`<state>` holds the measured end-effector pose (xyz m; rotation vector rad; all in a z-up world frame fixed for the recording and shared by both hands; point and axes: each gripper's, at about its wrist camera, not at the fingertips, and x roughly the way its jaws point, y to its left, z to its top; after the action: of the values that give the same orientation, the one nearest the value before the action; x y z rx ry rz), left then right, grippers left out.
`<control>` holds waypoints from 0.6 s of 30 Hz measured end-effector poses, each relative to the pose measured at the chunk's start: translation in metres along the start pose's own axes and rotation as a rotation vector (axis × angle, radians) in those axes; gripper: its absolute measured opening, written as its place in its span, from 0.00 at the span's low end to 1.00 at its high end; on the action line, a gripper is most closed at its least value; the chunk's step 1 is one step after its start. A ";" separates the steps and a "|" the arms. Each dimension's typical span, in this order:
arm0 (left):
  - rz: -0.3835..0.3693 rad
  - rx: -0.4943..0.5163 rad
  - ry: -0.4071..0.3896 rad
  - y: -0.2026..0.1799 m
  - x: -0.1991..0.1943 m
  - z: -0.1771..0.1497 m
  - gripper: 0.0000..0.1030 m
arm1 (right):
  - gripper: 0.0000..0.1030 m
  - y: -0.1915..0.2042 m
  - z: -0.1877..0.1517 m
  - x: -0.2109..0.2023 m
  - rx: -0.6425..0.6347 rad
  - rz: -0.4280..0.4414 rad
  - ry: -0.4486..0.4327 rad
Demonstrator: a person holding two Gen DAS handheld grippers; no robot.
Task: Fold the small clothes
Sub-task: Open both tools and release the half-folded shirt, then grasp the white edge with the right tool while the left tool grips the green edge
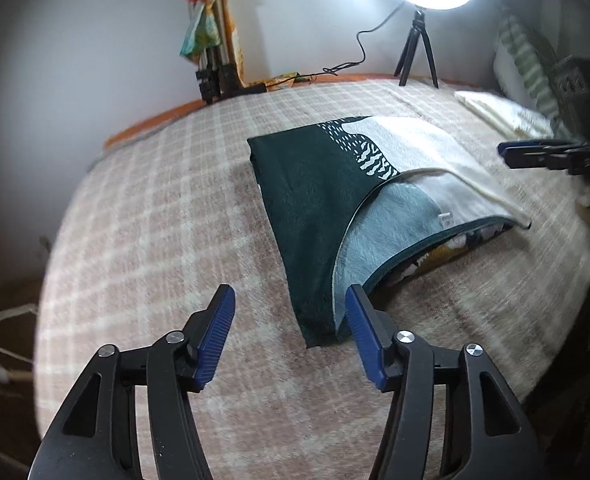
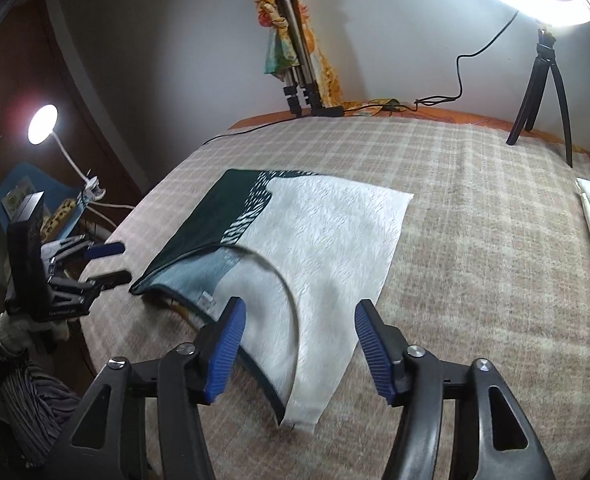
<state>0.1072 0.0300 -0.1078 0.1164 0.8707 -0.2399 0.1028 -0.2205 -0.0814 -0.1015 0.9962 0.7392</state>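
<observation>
Right wrist view: right gripper (image 2: 299, 344) and left gripper (image 1: 291, 332) both spread, empty; the garment (image 2: 319, 240) flap at 6 o'clock may slip unfolded

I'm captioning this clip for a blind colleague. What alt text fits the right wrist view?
The open right gripper hovers over a dark green and white garment lying on a plaid blanket. The open left gripper sits at the bed's left edge; a ring light glows at top right.
</observation>
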 end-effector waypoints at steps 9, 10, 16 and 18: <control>-0.253 -0.343 0.038 0.036 0.006 -0.007 0.57 | 0.64 -0.038 0.024 0.016 0.150 -0.001 -0.032; -0.276 -0.376 0.038 0.039 0.006 -0.008 0.57 | 0.64 -0.042 0.025 0.017 0.169 0.006 -0.035; -0.411 -0.570 0.038 0.052 0.013 -0.014 0.57 | 0.66 -0.069 0.031 0.026 0.293 0.052 -0.046; -0.455 -0.629 0.049 0.055 0.017 -0.017 0.57 | 0.66 -0.078 0.032 0.031 0.333 0.074 -0.033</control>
<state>0.1190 0.0837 -0.1319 -0.6696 0.9792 -0.3759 0.1833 -0.2504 -0.1067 0.2371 1.0831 0.6310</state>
